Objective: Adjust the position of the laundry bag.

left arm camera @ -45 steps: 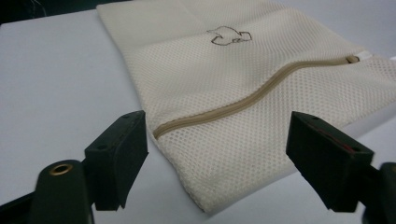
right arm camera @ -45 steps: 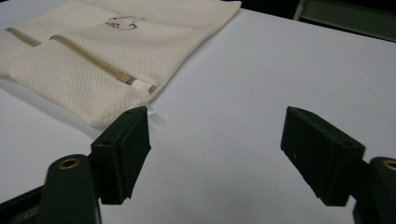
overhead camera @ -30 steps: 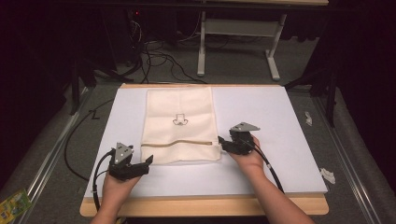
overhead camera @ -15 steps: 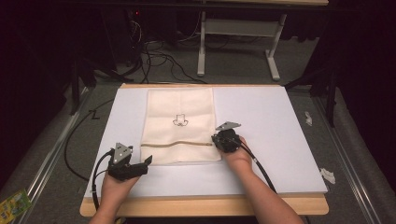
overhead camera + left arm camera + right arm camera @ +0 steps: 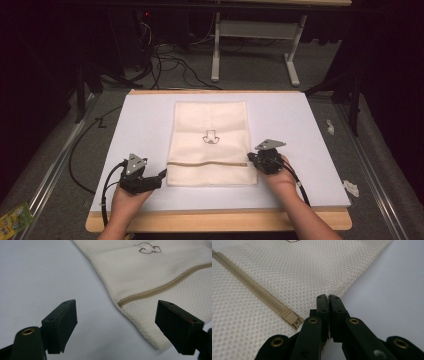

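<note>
Seen from the high view, a cream mesh fabric bag with a tan zipper [image 5: 210, 145] lay flat on the white-topped bench [image 5: 300, 125], between the person's two hands. The left gripper [image 5: 159, 176] rested just off the bag's near left corner, its jaws standing apart with nothing between them. The right gripper [image 5: 250, 159] sat at the bag's right edge, at the end of the tan zipper [image 5: 207, 163], the jaws having just been closing. A small dark outline print [image 5: 210, 138] marked the bag beyond both grippers.

In the left gripper view, the two black jaws stood wide apart over bare bench [image 5: 50, 277]. The bag [image 5: 155, 272] lay ahead and to the right of the gripper, one corner reaching in front of the right-hand jaw; whether it touched could not be told. The zipper [image 5: 165, 286] ran away from that corner.

In the right gripper view, the jaws of the right gripper [image 5: 328, 297] were pressed together at the bag's edge [image 5: 299, 270]. The zipper's end [image 5: 293, 318] lay just left of them, and whether mesh was pinched between the pads could not be told.
</note>
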The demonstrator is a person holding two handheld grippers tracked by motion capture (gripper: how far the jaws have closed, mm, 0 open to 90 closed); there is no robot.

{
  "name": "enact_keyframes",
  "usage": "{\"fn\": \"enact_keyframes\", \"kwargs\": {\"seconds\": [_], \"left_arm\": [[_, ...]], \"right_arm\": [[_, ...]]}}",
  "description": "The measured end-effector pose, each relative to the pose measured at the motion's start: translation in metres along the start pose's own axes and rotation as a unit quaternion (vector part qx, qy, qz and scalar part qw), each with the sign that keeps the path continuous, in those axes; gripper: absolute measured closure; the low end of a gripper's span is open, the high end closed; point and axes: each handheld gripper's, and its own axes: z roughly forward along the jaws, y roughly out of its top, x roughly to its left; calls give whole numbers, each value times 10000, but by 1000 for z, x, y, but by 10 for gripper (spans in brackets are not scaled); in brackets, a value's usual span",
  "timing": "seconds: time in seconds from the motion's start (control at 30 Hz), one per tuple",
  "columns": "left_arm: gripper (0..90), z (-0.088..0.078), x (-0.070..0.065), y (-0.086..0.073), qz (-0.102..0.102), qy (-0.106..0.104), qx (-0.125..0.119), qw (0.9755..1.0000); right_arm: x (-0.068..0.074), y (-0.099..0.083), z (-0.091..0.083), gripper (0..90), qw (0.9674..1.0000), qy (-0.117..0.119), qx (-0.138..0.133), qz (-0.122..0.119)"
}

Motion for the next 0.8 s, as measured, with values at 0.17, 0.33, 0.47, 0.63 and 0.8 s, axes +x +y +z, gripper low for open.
{"fn": "enact_keyframes", "kwargs": {"seconds": [0.17, 0.33, 0.47, 0.63, 0.8], "left_arm": [[183, -1, -3, 2, -72, -133, -41, 9999], [184, 2, -9, 2, 56, -174, -2, 9998], [184, 6, -10, 3, 126, -165, 63, 9998], [192, 5, -10, 3, 127, -139, -24, 9998], [191, 4, -8, 2, 57, -157, -45, 9999]], "right_arm": [[-15, -24, -27, 880, 10000, -47, 1, 60], [-35, -50, -56, 874, 9998, -155, 51, 137], [-37, -66, -60, 842, 9995, -128, -21, 289], [-35, -61, -69, 722, 9982, -98, -343, 475], [-32, -67, -83, 645, 9982, -91, -391, 440]]}}
